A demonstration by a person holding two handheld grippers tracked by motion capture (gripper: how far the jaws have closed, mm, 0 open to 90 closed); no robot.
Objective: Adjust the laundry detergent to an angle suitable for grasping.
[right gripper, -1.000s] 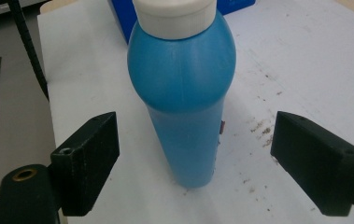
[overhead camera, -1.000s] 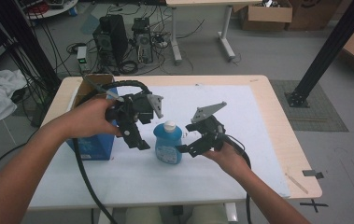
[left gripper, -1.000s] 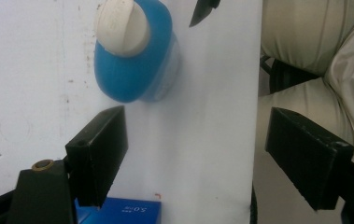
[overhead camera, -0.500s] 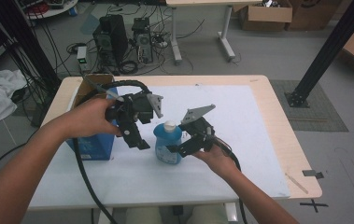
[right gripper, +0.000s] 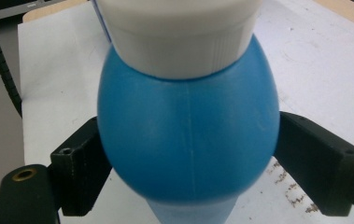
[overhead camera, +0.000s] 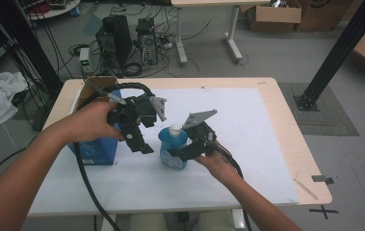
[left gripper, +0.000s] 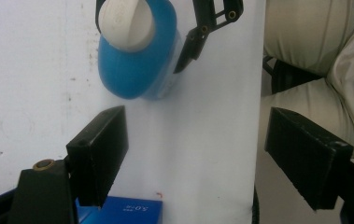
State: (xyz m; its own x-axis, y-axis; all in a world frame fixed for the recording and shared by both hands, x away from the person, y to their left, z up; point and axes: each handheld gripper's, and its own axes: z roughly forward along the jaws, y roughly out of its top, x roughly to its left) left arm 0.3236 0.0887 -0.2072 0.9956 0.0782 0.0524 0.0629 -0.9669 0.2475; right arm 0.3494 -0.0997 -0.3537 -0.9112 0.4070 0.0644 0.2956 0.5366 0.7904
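Right tongs (overhead camera: 182,153) have moved in from a second ago — jaws now bracket the blue bottle (overhead camera: 173,150), apparently clamped on its belly. Left tongs (overhead camera: 139,139) spread wide, just beside it above the counter (overhead camera: 267,125). Blue box (overhead camera: 96,151) crowds the left tongs' outer side — open room beyond the right.

Lighting: even, diffuse, from overhead | Shadows: soft, short, on the white table (overhead camera: 267,144) | Glare: none | Focus: blue bottle (right gripper: 188,140) soft at close range; jaws sharper | High view: slight softness
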